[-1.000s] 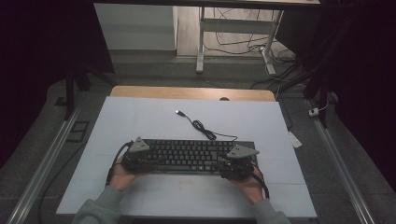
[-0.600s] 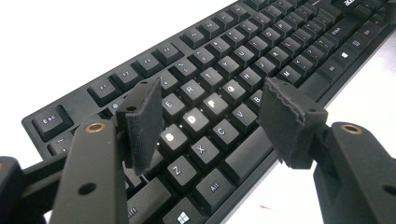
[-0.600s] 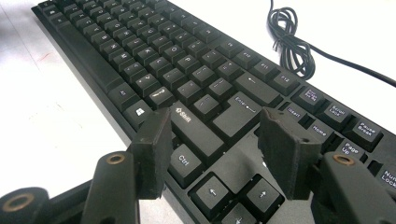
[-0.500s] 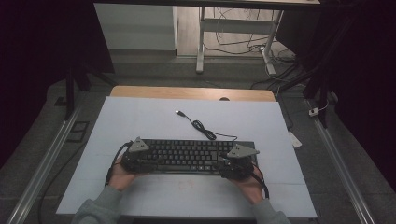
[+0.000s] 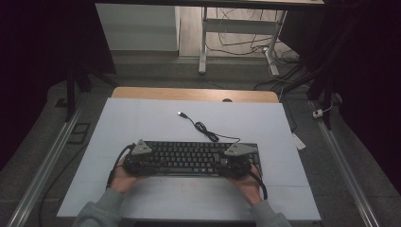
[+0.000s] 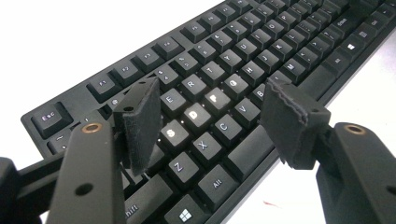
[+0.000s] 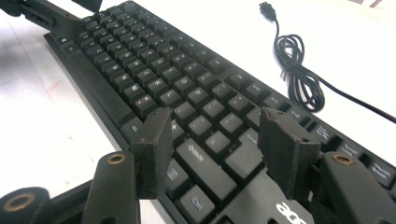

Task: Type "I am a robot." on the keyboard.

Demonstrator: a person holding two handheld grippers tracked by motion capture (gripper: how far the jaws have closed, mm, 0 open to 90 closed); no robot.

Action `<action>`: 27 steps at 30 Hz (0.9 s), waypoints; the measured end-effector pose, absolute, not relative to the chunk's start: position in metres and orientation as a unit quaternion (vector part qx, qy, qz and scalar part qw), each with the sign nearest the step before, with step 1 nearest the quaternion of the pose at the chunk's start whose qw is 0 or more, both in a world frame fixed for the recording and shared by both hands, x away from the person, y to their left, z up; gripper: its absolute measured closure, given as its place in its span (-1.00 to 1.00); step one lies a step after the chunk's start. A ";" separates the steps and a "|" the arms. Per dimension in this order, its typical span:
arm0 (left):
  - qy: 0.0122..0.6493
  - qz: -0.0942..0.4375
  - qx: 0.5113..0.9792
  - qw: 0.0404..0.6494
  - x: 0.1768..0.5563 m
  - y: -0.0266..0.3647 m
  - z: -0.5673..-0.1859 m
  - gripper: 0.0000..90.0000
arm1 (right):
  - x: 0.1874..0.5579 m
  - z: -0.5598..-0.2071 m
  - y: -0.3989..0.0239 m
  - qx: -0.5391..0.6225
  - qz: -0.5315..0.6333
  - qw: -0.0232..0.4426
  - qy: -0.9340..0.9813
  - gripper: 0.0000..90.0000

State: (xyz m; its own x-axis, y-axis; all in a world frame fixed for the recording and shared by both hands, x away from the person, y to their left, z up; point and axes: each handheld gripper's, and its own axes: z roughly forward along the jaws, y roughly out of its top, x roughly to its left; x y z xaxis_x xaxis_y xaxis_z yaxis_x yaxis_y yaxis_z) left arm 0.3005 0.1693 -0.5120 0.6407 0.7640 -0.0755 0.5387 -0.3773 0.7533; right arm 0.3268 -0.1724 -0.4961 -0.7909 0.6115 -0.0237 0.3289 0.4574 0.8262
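A black keyboard (image 5: 189,158) lies lengthwise on the white table top (image 5: 137,118), near its front edge. Its cable (image 5: 208,132) coils behind it and ends in a loose USB plug (image 5: 181,114). My left gripper (image 5: 150,163) sits at the keyboard's left end, my right gripper (image 5: 223,164) at its right end, each held in a hand. In the left gripper view the left gripper (image 6: 210,91) is open, its pads hovering over the letter keys (image 6: 224,60). In the right gripper view the right gripper (image 7: 215,116) is open above the keys (image 7: 154,60), with the cable (image 7: 299,70) beyond.
A wooden table edge (image 5: 189,93) shows behind the white top. Metal rails (image 5: 47,165) run along both sides on the floor. Desk legs (image 5: 203,42) and loose wires stand at the back. Bare white surface lies behind and to the sides of the keyboard.
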 end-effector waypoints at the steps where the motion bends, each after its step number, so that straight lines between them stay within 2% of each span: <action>1: 0.399 0.145 0.817 0.390 0.300 0.170 -0.512 -0.15 | 0.328 -0.496 -0.170 0.281 0.439 0.161 0.838 0.03; 13: 0.400 0.145 0.819 0.386 0.300 0.169 -0.513 -0.17 | 0.341 -0.499 -0.152 0.282 0.426 0.149 0.847 0.32; 22: 0.399 0.144 0.820 0.384 0.300 0.168 -0.514 -0.19 | 0.349 -0.499 -0.134 0.270 0.427 0.129 0.853 0.88; 27: 0.399 0.143 0.821 0.382 0.301 0.168 -0.515 -0.19 | 0.353 -0.499 -0.123 0.269 0.418 0.125 0.859 0.97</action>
